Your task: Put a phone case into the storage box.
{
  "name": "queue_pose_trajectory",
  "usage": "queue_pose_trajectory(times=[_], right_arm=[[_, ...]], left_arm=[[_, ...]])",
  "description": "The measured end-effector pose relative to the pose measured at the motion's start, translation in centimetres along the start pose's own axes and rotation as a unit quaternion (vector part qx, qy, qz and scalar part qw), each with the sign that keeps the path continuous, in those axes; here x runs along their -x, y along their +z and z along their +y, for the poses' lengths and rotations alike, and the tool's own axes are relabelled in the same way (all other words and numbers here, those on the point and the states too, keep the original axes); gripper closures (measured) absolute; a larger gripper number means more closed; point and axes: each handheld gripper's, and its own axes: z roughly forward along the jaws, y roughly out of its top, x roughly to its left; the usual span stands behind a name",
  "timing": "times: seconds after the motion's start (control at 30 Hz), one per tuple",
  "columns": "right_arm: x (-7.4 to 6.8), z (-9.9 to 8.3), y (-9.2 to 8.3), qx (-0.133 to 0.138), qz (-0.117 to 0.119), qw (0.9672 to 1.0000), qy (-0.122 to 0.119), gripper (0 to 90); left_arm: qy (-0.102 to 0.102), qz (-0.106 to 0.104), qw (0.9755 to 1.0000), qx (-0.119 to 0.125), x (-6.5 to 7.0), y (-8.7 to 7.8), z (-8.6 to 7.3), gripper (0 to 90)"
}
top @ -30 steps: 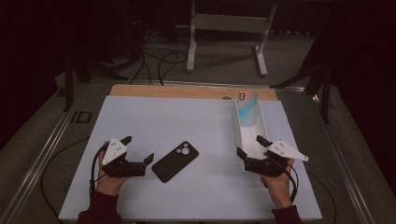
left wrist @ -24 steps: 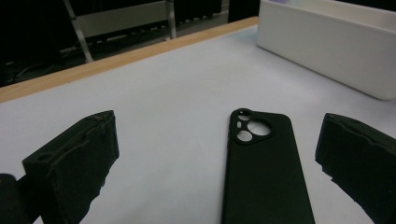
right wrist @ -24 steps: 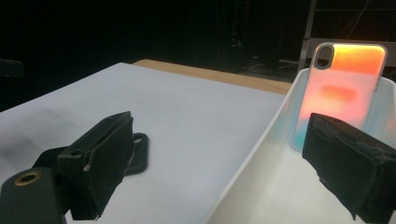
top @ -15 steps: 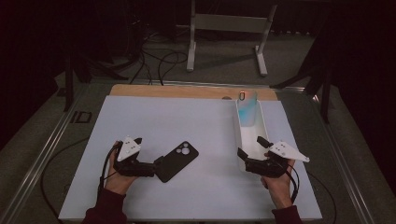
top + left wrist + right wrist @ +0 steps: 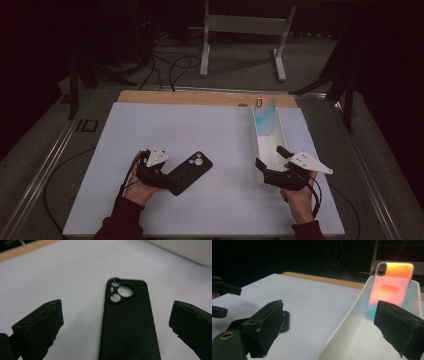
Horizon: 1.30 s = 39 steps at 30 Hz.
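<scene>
I have my left gripper [image 5: 172, 186] set at the near end of the black phone case [image 5: 128, 322], which lies flat on the white desk [image 5: 210, 135] with its camera cut-outs turned away from me. My left fingers [image 5: 37, 327] stand wide open, one on each side of the case, and neither touches it, so nothing is gripped yet. I judge this to be the approach for a pick-up: lined up and about to close.

My right gripper [image 5: 267, 172] hovers at the near end of the long white tray [image 5: 280, 137] on the right side of the desk, its fingers [image 5: 265, 327] also spread open and empty. At the far end of that tray a coloured phone case [image 5: 390, 290], orange fading to blue, leans upright against the wall.

Next I should push the left gripper a little farther along the case and low to the desk, then close on its long edges. The case is thin and lies flat, so a high squeeze could slide off it.
</scene>
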Motion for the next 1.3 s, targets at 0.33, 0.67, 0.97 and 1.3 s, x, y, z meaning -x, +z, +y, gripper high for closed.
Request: queue_pose_trajectory(times=[0.33,0.67,0.97,1.3], right_arm=[[0.1,0.1,-0.1,0.001,-0.003,1.0,0.0,8.6],[0.2,0.2,-0.2,0.002,-0.01,0.9999,-0.006,8.6],[0.5,0.3,-0.4,0.007,-0.02,0.9998,-0.004,8.6],[0.5,0.3,-0.5,0.009,-0.026,0.9996,-0.004,8.6]], left_arm=[[0.014,-0.009,0.9981,-0.06,0.8,1.8,0.0,0.0],[0.015,-0.024,0.9944,-0.102,1.3,3.3,-0.1,0.0],[0.015,-0.019,0.9903,-0.136,1.7,4.8,-0.6,0.0],[0.019,-0.019,0.9885,-0.149,1.6,5.5,-1.0,1.9]])
